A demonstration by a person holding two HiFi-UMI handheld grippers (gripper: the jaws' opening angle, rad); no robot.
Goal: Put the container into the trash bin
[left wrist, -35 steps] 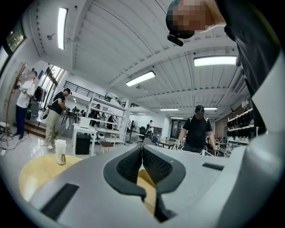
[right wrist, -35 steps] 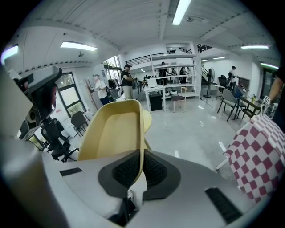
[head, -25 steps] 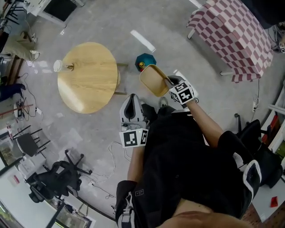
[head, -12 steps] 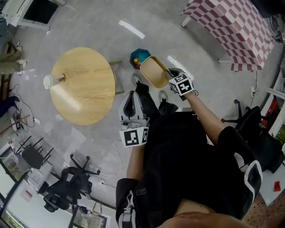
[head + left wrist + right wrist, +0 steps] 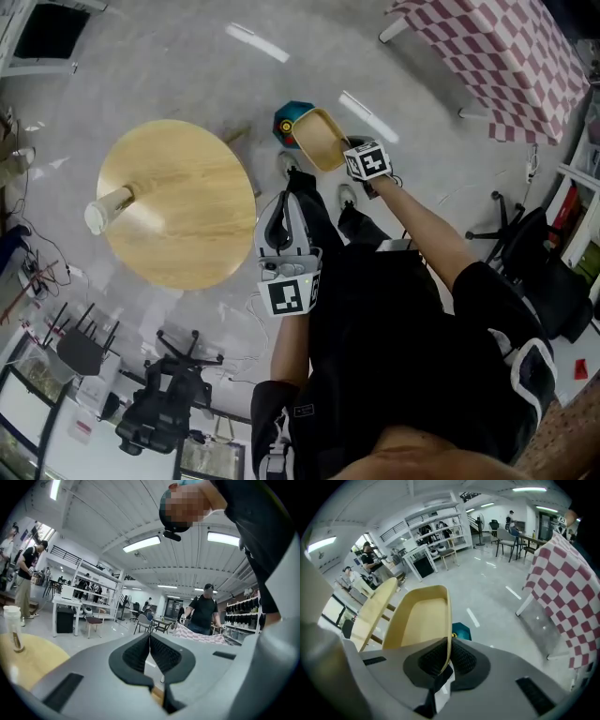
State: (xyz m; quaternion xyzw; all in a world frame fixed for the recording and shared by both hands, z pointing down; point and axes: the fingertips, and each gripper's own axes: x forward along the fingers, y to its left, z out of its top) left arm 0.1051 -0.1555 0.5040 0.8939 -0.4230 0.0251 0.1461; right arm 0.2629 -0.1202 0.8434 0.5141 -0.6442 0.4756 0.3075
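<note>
A tan, shallow container (image 5: 317, 139) hangs tilted over the floor, its rim pinched in my right gripper (image 5: 347, 155). In the right gripper view the pads are shut on the container's (image 5: 419, 620) thin edge at the right gripper (image 5: 446, 660). The teal trash bin (image 5: 287, 120) stands on the floor just beyond and under the container, and shows past its rim as the teal bin (image 5: 462, 631). My left gripper (image 5: 284, 204) is held low in front of the person's body. Its pads meet with nothing between them at the left gripper (image 5: 149, 644).
A round wooden table (image 5: 178, 202) stands to the left with a plastic cup (image 5: 106, 209) on it, seen as the cup (image 5: 13, 627) from the left gripper. A table with a red-checked cloth (image 5: 502, 56) is at the upper right. Office chairs (image 5: 155, 412) stand behind. People (image 5: 204, 613) are in the room.
The right gripper has carried the container lower and closer to the teal bin. The left gripper has sunk slightly and stays shut. The whole view has shifted with the person.
</note>
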